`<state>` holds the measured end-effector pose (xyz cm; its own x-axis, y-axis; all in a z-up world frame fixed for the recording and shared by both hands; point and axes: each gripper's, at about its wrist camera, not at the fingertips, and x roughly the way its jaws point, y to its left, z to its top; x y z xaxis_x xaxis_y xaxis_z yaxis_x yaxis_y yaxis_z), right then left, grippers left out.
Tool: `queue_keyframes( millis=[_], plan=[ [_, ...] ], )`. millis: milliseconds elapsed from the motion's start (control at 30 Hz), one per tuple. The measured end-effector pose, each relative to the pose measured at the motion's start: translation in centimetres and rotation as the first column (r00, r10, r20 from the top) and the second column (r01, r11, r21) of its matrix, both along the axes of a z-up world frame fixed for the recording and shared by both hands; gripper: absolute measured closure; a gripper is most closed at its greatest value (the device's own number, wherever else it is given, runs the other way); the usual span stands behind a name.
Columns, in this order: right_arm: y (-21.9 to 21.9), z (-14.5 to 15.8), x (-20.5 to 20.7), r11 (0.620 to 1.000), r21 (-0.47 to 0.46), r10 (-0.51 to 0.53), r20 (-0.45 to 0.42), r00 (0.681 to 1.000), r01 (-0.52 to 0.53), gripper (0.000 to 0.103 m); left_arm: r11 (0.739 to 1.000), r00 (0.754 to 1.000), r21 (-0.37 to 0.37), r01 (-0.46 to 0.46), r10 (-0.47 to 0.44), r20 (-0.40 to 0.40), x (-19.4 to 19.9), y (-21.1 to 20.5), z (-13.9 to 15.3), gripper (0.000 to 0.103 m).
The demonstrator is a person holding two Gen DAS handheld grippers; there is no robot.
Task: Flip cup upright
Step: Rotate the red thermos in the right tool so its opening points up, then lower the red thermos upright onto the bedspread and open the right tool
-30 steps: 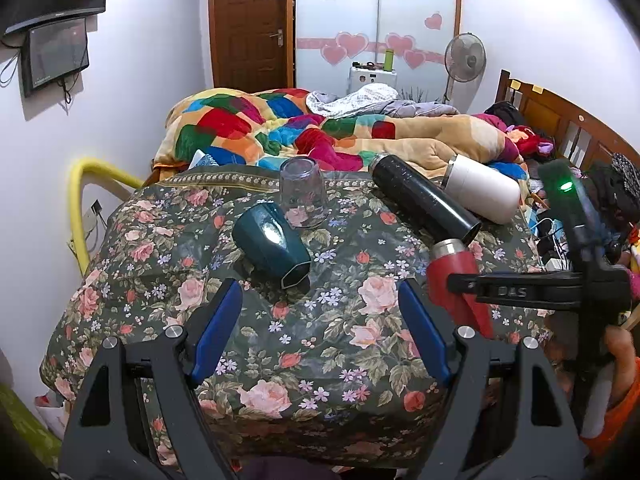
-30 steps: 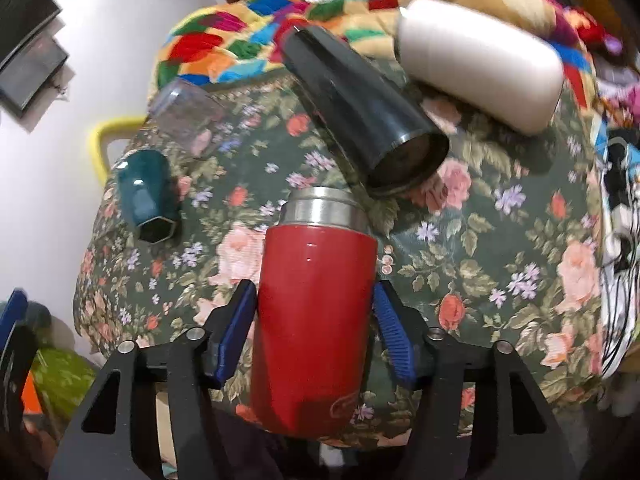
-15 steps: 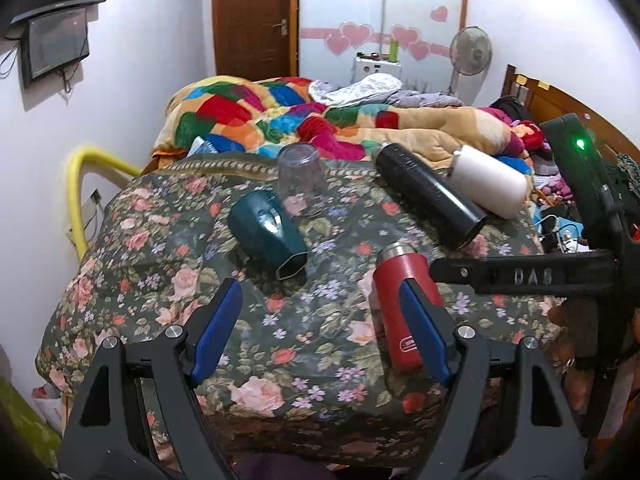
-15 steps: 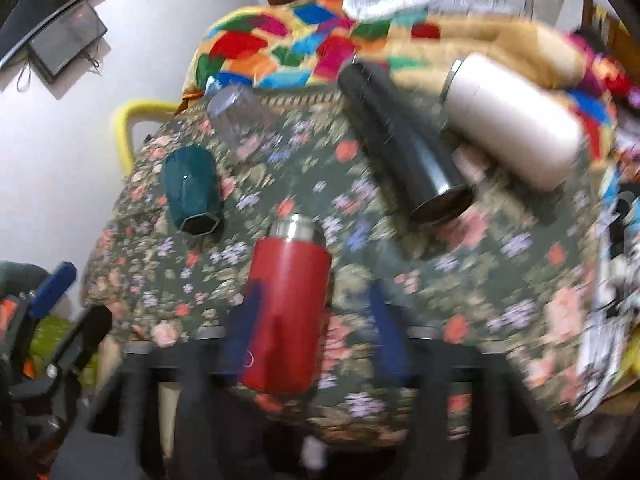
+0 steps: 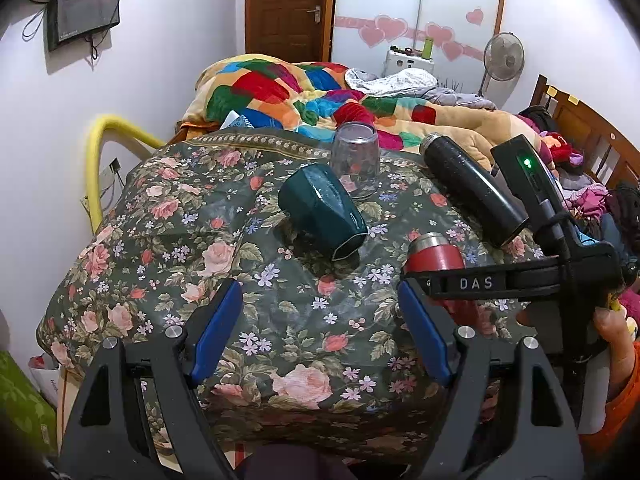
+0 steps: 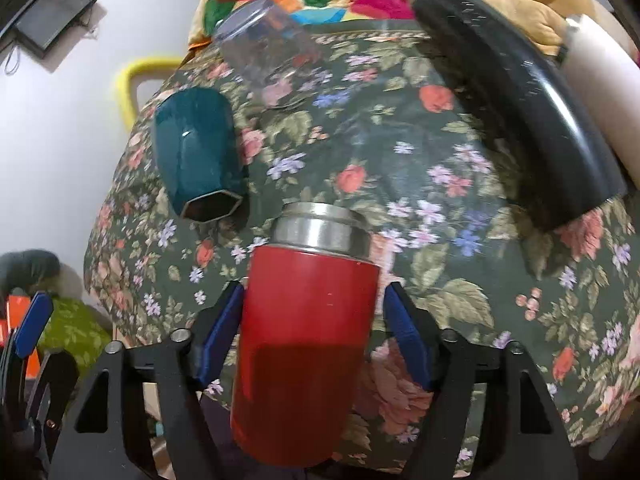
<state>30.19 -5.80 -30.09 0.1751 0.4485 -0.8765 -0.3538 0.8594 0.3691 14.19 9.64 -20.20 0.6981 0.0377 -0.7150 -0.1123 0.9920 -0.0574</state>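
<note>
A red cup point(image 6: 304, 344) with a steel neck stands upright on the floral cloth, between the blue pads of my right gripper point(image 6: 314, 332). The pads sit close beside its sides with a thin gap showing. In the left wrist view the red cup point(image 5: 434, 254) shows behind the right gripper's black body. A teal hexagonal cup point(image 5: 322, 210) lies on its side, also in the right wrist view point(image 6: 198, 158). A clear glass point(image 5: 355, 160) stands upside down behind it. My left gripper point(image 5: 320, 330) is open and empty, low over the cloth's near part.
A black flask point(image 5: 472, 190) and a white flask point(image 6: 600, 80) lie on their sides at the right. The floral cloth point(image 5: 180, 240) drops off at its near and left edges. A colourful quilt point(image 5: 280, 88) is heaped behind. A yellow rail point(image 5: 100, 148) stands at the left.
The right gripper has tipped the red cup from lying to upright on the cloth and its pads have eased off its sides. The left gripper has barely moved.
</note>
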Motion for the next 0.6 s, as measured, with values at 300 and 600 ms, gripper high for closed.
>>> queue_keyframes(
  millis=[300, 600],
  plan=[
    [-2.4, 2.9, -2.3, 0.998, -0.062, 0.000, 0.200, 0.980, 0.013, 0.042, 0.999, 0.999, -0.009, 0.044, -0.044, 0.008, 0.6, -2.0, 0.5, 0.023],
    [-6.0, 6.0, -2.9, 0.994, -0.042, -0.079, 0.351, 0.933, 0.100, 0.044, 0.996, 0.996, -0.002, 0.088, -0.088, 0.033, 0.7, -4.4, 1.7, 0.023]
  ],
)
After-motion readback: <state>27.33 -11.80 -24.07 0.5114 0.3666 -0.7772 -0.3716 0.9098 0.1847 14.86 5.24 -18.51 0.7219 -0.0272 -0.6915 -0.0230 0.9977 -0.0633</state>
